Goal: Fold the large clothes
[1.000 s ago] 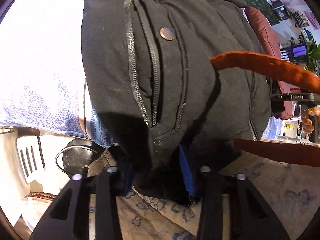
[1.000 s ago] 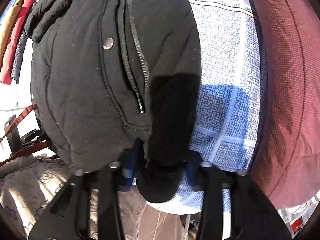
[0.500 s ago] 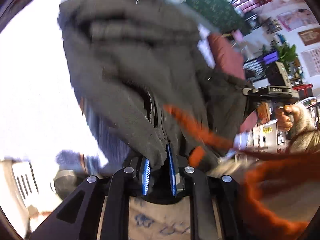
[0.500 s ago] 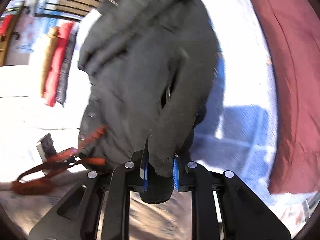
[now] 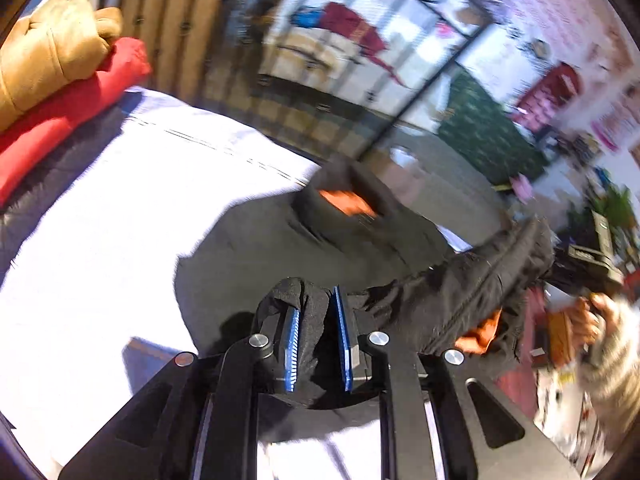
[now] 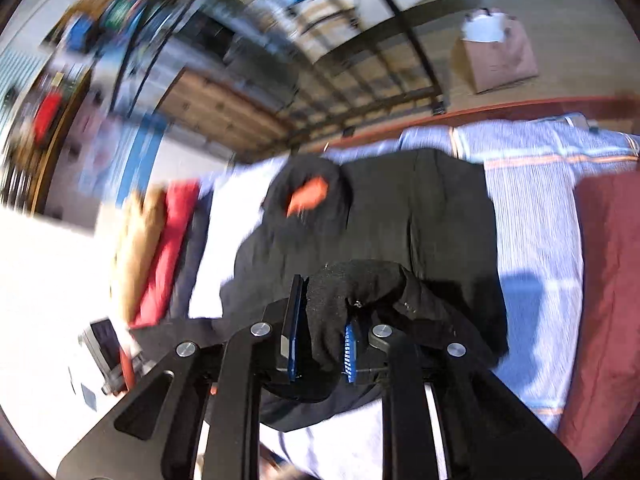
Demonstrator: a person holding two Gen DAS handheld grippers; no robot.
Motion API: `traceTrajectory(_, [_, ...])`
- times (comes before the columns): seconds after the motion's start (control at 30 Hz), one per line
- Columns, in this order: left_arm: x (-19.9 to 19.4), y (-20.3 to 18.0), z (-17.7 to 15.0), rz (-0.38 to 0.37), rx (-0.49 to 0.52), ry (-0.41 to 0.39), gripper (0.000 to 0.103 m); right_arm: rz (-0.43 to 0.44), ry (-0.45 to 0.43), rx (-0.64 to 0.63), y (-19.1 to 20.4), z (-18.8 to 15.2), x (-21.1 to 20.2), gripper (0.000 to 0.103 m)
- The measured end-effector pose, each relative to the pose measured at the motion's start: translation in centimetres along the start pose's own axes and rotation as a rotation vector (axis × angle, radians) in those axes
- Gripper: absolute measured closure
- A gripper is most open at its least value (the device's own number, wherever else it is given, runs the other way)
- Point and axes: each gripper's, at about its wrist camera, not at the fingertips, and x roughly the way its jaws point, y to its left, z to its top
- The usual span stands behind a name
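A black padded jacket (image 5: 320, 248) with an orange lining lies on the pale blue checked bedsheet (image 5: 120, 216), its hood end far from me. It also shows in the right wrist view (image 6: 416, 216). My left gripper (image 5: 316, 336) is shut on a black hem corner of the jacket, lifted above the bed. My right gripper (image 6: 320, 344) is shut on the other black hem corner, held over the jacket body. The hem stretches between the two grippers. The other gripper's hand (image 5: 596, 320) shows at the right of the left wrist view.
Folded tan (image 5: 52, 48), red (image 5: 60, 120) and dark garments are stacked at the left side of the bed. A maroon cover (image 6: 608, 280) lies along the right side. A metal rack (image 6: 360, 60) and a paper bag (image 6: 496, 56) stand beyond the bed.
Both grippers closed on the jacket's hem corners and swung them up and forward over the jacket. The views tilted from looking down at the jacket front to looking along the bed.
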Motion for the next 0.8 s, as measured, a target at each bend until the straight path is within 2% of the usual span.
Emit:
traceTrajectory(0.07, [1.5,1.1,2.2,0.037,-0.019,0.014,0.088,-0.035,-0.012,0.001,0.4,2.3,1.3,0.085])
traceTrajectory(0.17, [3.9,3.1,4.0,0.052,-0.081,0.069,0.087,-0.079,0.008,0.034,0.7,4.8,4.2,0.085])
traceTrajectory(0.3, [6.5,6.0,4.7,0.040,-0.221,0.123,0.086,-0.130,0.035,0.139,-1.5,6.7,7.7,0.085])
traceTrajectory(0.37, [7.0,6.7,5.0,0.039,-0.259,0.137,0.083,-0.134,0.043,0.187,-2.3,7.3,9.3,0.083])
traceTrajectory(0.47, [7.5,8.2,5.9,-0.008,-0.296,0.169,0.079,-0.074,0.048,0.373,-5.3,7.7,10.7,0.075])
traceTrajectory(0.5, [7.4,8.8,6.3,-0.034,-0.310,0.174,0.077,-0.040,0.042,0.437,-6.1,7.7,10.8,0.066])
traceTrajectory(0.53, [7.2,9.5,6.7,-0.080,-0.333,0.178,0.073,0.000,0.025,0.504,-6.9,7.7,10.6,0.063])
traceTrajectory(0.57, [6.7,10.0,6.8,-0.104,-0.345,0.171,0.066,0.038,0.007,0.557,-7.6,7.7,10.2,0.053])
traceTrajectory(0.6, [5.6,10.4,6.7,-0.106,-0.351,0.150,0.060,0.047,0.006,0.565,-7.7,7.8,10.0,0.050])
traceTrajectory(0.63, [4.7,11.0,7.1,-0.077,-0.347,0.117,0.042,0.034,0.016,0.543,-7.5,8.0,9.8,0.050])
traceTrajectory(0.67, [3.3,11.9,7.6,-0.023,-0.332,0.070,0.033,0.016,0.027,0.511,-7.2,8.2,9.7,0.050])
traceTrajectory(0.73, [1.0,13.1,8.0,0.040,-0.302,0.008,0.033,-0.078,0.068,0.334,-5.0,8.3,9.7,0.050])
traceTrajectory(0.8, [-0.2,13.8,7.8,0.082,-0.269,0.008,0.031,-0.186,0.080,0.110,-1.6,7.7,10.0,0.050])
